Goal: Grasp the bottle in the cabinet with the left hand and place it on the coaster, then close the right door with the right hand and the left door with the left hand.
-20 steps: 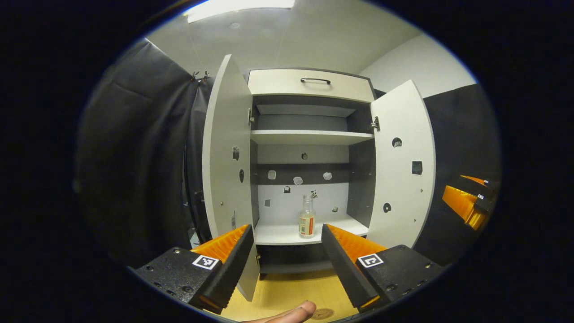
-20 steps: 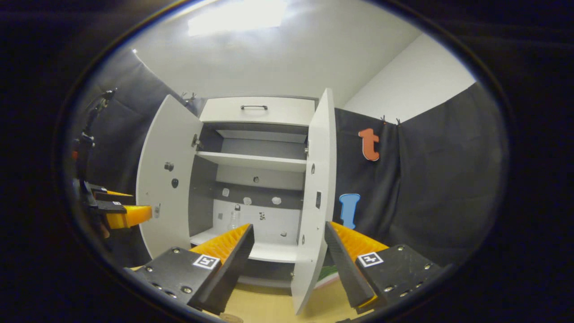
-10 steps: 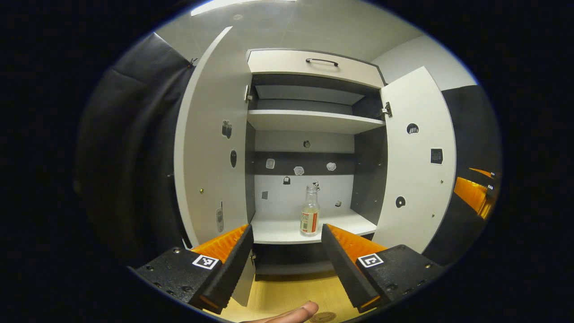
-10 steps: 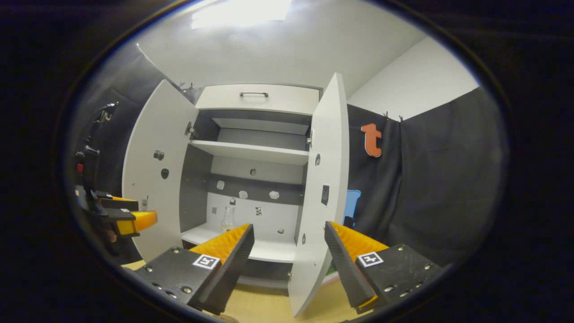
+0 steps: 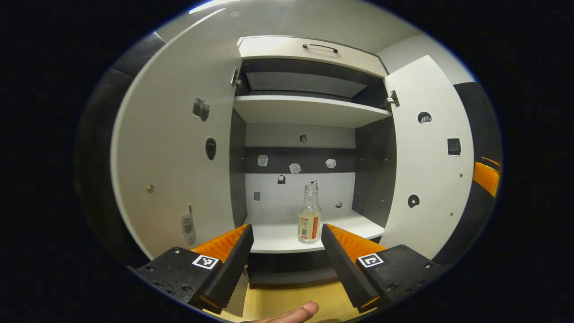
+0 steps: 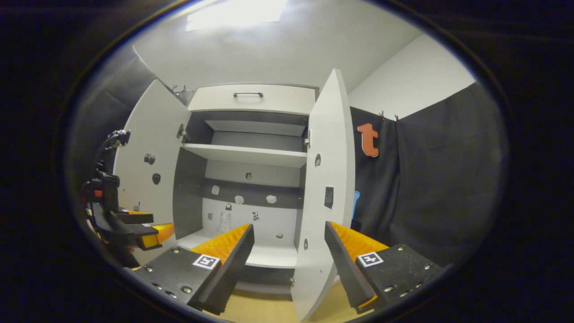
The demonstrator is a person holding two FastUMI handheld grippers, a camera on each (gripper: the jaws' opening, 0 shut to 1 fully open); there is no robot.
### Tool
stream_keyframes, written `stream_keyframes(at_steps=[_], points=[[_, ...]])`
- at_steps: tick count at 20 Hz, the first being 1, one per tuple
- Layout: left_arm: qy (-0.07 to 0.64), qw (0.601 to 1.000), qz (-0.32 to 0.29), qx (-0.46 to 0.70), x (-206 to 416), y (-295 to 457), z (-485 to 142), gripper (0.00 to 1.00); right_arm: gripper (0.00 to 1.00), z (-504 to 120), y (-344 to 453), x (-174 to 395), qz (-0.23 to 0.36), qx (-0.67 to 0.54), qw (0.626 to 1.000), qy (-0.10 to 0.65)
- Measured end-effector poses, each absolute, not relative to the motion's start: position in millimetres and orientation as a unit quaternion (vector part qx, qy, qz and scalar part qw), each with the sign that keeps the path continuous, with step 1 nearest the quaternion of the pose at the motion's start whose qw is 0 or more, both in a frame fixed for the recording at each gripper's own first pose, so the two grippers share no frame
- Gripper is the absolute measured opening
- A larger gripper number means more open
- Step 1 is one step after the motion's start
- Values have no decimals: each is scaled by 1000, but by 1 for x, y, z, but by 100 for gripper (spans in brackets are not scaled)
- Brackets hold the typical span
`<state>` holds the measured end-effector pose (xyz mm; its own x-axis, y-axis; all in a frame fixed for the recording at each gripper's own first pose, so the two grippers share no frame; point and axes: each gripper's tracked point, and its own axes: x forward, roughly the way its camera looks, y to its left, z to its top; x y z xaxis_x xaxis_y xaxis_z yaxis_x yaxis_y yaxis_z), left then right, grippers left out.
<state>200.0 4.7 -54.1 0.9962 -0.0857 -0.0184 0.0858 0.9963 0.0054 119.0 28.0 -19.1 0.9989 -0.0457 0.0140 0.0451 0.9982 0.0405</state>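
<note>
In the right gripper view, your near finger covers the lower half of the clear glass bottle with the red-and-white label (image 6: pixel 223 221), so only its neck and shoulder show against the cabinet's pale back panel, and the label cannot be made out there. The white-and-grey two-door cabinet (image 5: pixel 309 112) stands with both doors swung out; the left door (image 5: pixel 175 148) runs off past the edge of the left gripper view, and the small stickers on it and on the right door (image 5: pixel 430 170) are too small to identify. A fingertip (image 5: pixel 296 312) is cut off at the bottom of that view, above a strip of light wooden tabletop (image 5: pixel 278 300). Your left gripper (image 5: pixel 284 235) has its fingers spread wide and holds nothing. The bottle stands on the white lower shelf (image 5: pixel 278 235), farther in than the fingers, within the gap between them and nearer the right one; it is not touching either. The bottle is upright, long axis vertical, open mouth pointing up, label facing you. Your right gripper (image 6: pixel 289 235) also has its fingers spread with nothing between them; the near edge of the right door rises through that gap. The left gripper appears at the left of the right gripper view, in front of the left door.
</note>
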Motion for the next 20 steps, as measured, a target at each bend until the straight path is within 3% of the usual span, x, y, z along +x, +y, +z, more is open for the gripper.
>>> stream_keyframes(at_steps=[13,16,20], points=[[24,996,-84,-3,350,-56,-113,98,94,-37,26,144,-40,-3,999,8],[21,996,-84,-2,382,-69,-124,97,98,-38,21,146,-43,-1,999,8],[15,998,-64,9,423,-73,-136,97,94,-42,17,133,-42,-5,999,16]])
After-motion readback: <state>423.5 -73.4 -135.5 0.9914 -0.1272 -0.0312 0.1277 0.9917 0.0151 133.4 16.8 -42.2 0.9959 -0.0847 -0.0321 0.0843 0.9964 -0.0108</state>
